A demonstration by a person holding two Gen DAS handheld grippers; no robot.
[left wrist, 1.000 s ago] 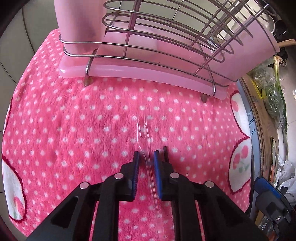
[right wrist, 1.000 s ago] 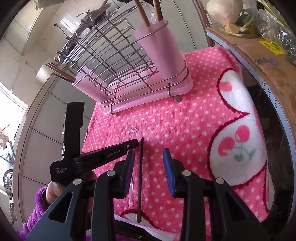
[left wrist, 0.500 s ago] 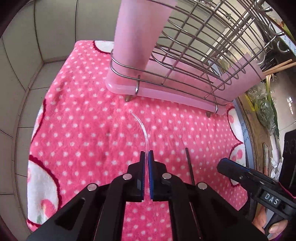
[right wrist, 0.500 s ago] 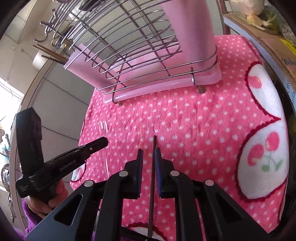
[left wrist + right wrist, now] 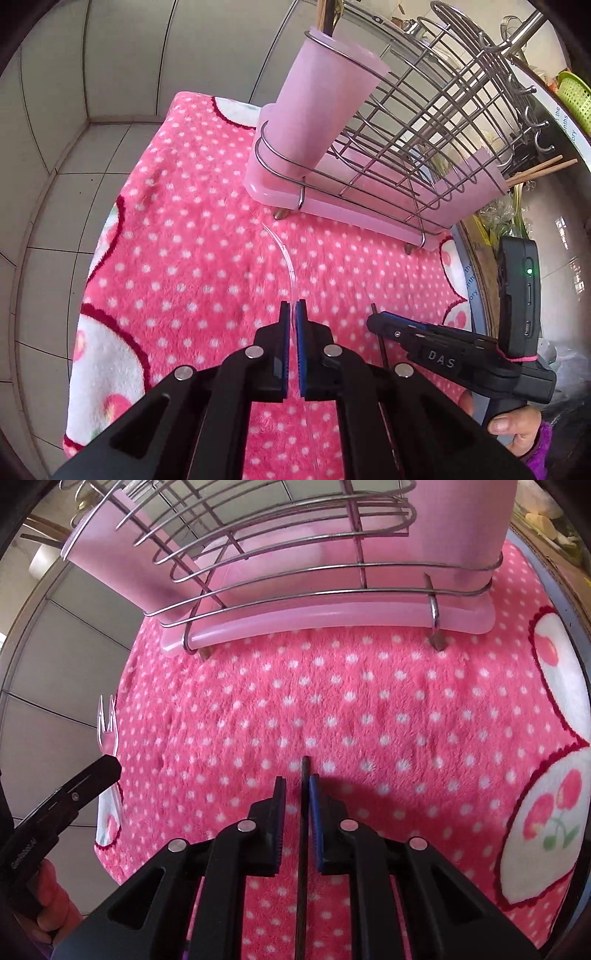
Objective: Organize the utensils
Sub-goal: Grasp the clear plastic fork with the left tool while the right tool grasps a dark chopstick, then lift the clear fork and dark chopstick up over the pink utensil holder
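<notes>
Left gripper is clamped on a clear plastic fork, lifted above the pink dotted towel near its middle, tines toward the rack. Right gripper is closed around a thin dark stick; whether both pads press it can't be told. The stick runs along the towel toward its near edge. Wire rack with pink tray sits at the towel's far edge, pink cup at one end.

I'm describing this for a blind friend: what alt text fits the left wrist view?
The left gripper is shut on a clear plastic fork above a pink dotted towel. Behind stands a wire rack with a pink cup; at right, the right gripper grips a dark stick.
</notes>
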